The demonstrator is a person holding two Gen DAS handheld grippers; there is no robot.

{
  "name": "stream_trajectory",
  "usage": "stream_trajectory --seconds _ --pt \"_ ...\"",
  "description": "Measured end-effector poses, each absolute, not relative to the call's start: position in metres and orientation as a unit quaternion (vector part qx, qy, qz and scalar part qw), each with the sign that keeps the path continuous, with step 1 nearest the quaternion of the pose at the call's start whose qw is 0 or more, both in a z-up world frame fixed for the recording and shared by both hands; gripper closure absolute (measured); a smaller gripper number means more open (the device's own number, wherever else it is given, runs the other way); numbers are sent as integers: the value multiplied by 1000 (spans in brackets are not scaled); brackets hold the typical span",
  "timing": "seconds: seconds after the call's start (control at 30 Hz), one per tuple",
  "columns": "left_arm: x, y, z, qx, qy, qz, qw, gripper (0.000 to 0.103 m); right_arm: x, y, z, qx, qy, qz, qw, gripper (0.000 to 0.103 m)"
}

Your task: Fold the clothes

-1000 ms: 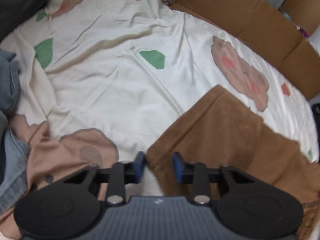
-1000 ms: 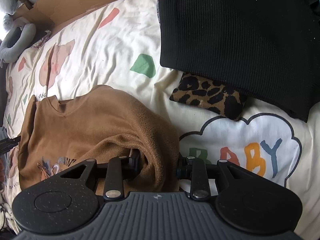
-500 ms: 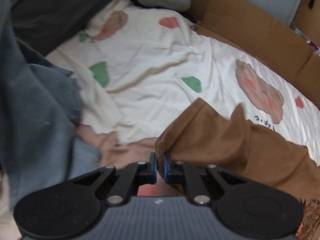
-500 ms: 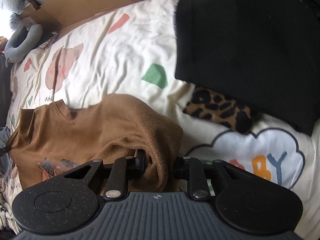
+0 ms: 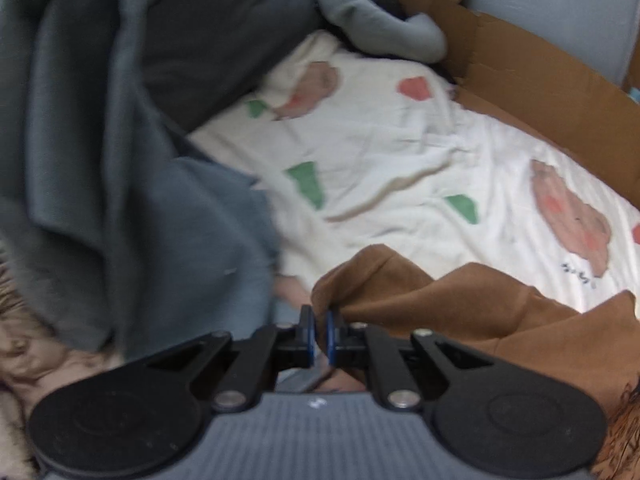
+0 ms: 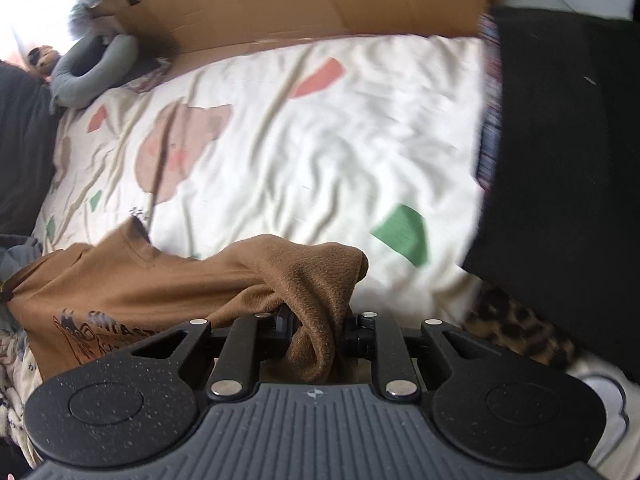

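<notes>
Brown garment: a brown sweatshirt (image 6: 132, 292) with a dark printed graphic is seen partly lifted off a cream bedsheet (image 6: 304, 152) printed with pink bears and green and red patches.
Left gripper (image 5: 319, 330): clenched on a corner of the sweatshirt (image 5: 440, 300), its blue pads nearly meeting over a pinch of fabric.
Right gripper (image 6: 316, 326): jaws are closing, with a thick bunched fold of the sweatshirt gripped between them.
Beyond the sweatshirt: flattened cardboard (image 6: 320, 0) is stood along the sheet's far edge, with a grey neck pillow (image 6: 94, 70) beside it.
Left of the sweatshirt: grey-blue clothing (image 5: 132, 200) is heaped on the sheet.
Right of the sweatshirt: a black knit (image 6: 568, 160) is laid partly over a leopard-print item (image 6: 516, 330).
</notes>
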State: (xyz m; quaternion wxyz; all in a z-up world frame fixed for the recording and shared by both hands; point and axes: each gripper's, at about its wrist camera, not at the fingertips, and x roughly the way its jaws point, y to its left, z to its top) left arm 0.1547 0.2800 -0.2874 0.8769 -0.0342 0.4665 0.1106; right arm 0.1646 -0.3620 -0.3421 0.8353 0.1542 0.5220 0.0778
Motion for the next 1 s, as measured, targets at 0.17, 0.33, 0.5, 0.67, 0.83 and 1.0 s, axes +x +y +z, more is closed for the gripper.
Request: stream_trajectory --seconds 0.17,0.33,0.5,0.67,0.83,1.0 --pt "129 300 -288 -35 480 142 865 97 175 -341 -339 129 523 101 836 86" --pt "106 309 -290 -34 494 156 855 97 173 -330 -345 112 534 112 831 86" --pt "88 314 -303 -38 524 167 835 97 167 -330 -354 115 547 115 821 85" --pt "74 310 -319 -40 553 168 815 97 157 -334 -364 114 566 108 809 84" --pt "62 308 -331 -48 579 163 797 96 146 -342 -373 114 579 96 802 81" --pt "61 298 -325 -40 609 134 781 89 136 -354 -377 128 594 90 789 67"
